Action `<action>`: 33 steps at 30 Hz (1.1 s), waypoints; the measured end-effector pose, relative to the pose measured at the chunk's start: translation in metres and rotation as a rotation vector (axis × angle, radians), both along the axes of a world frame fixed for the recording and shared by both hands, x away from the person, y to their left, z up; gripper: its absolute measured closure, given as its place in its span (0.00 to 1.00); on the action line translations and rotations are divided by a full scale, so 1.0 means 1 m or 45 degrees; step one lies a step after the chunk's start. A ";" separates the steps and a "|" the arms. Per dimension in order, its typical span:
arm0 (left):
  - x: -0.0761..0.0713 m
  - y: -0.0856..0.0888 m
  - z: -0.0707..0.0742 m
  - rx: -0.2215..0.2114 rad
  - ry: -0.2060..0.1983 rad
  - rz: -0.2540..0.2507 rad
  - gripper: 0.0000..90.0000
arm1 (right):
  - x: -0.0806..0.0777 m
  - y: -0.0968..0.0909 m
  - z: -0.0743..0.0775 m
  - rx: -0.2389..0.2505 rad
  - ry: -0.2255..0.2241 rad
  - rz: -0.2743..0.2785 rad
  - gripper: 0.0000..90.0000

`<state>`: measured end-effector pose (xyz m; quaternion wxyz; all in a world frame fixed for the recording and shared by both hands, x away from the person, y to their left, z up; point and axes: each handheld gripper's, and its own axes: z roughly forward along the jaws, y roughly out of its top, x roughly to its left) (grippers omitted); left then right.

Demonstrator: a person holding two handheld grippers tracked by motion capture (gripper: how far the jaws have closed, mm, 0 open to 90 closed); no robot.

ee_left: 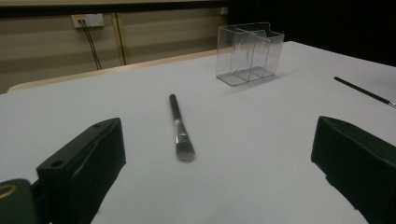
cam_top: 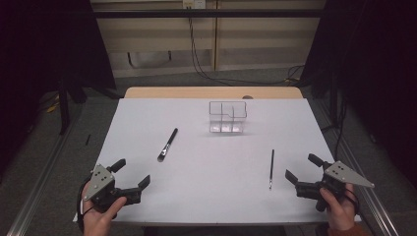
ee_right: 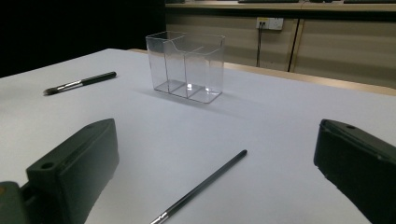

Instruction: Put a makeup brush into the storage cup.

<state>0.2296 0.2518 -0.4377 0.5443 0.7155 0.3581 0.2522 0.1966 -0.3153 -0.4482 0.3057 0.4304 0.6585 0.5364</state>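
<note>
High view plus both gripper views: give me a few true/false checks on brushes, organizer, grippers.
1. The thick makeup brush lies on the table in front of the left gripper. True.
2. The thin brush stands inside the clear organizer. False: it lies flat on the table near the right gripper.
3. Both grippers are open and hold nothing. True.
4. The clear organizer lies tipped on its side. False: it stands upright, empty.
5. The two brushes touch each other. False: they lie well apart.
</note>
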 end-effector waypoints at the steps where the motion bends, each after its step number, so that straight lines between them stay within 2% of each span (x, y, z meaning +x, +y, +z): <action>1: 0.001 -0.002 -0.001 0.017 0.006 -0.013 0.03 | 0.000 0.000 0.000 0.002 0.001 0.001 0.00; 5: 0.004 -0.010 0.000 0.028 0.008 -0.038 0.03 | 0.000 0.001 0.000 -0.011 -0.002 0.010 0.00; 9: 0.006 -0.015 0.000 0.012 0.021 -0.060 0.03 | -0.001 0.004 0.000 -0.018 0.007 0.030 0.00; 13: 0.010 -0.019 -0.001 0.034 0.040 -0.077 0.03 | -0.001 0.009 0.000 -0.024 0.012 0.048 0.00; 21: 0.028 -0.019 -0.002 0.061 0.063 -0.045 0.03 | -0.001 0.009 0.000 -0.037 0.016 0.056 0.00; 24: 0.036 -0.023 -0.001 0.080 0.051 -0.047 0.03 | -0.001 0.009 0.000 -0.038 0.017 0.057 0.00; 33: 0.056 -0.036 0.000 0.083 0.048 -0.052 0.03 | 0.000 0.009 -0.001 -0.041 0.025 0.060 0.00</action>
